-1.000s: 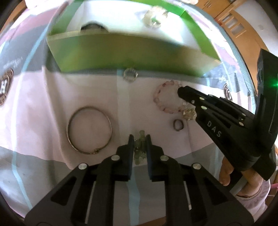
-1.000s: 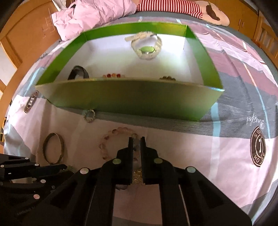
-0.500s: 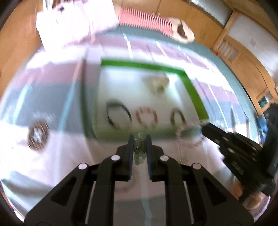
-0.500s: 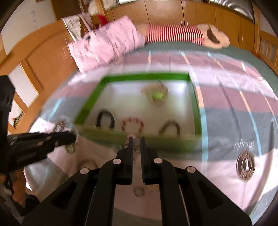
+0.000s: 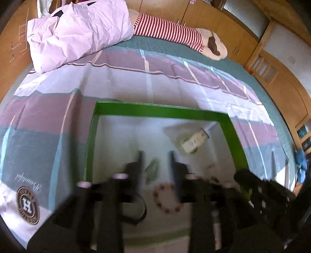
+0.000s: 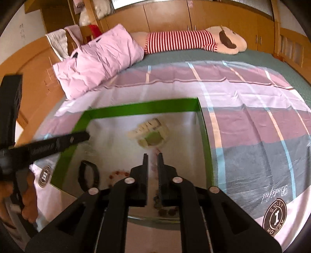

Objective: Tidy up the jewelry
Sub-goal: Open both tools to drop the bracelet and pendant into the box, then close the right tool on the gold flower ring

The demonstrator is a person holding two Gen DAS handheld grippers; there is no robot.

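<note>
A green-walled box (image 5: 161, 111) with a white floor lies on the bed; it also shows in the right wrist view (image 6: 140, 109). My left gripper (image 5: 155, 161) hangs over the box with its jaws apart, and a pale green bead piece (image 5: 152, 171) is loose between the fingers, blurred. My right gripper (image 6: 152, 155) is over the box, nearly shut on a pink bead bracelet (image 6: 155, 167) that hangs between the fingers. In the box lie a cream bead bracelet (image 6: 153, 134), a red bead bracelet (image 5: 167, 198) and a black bangle (image 6: 88, 175).
A pink pillow (image 6: 97, 58) and a striped plush toy (image 6: 194, 40) lie at the head of the bed. Wooden cupboards (image 6: 213, 17) stand behind. The bed sheet (image 6: 252, 116) spreads around the box.
Both grippers rose from the sheet and moved forward over the box. The left jaws opened and the green bead piece came loose. The right gripper carried the pink bracelet along.
</note>
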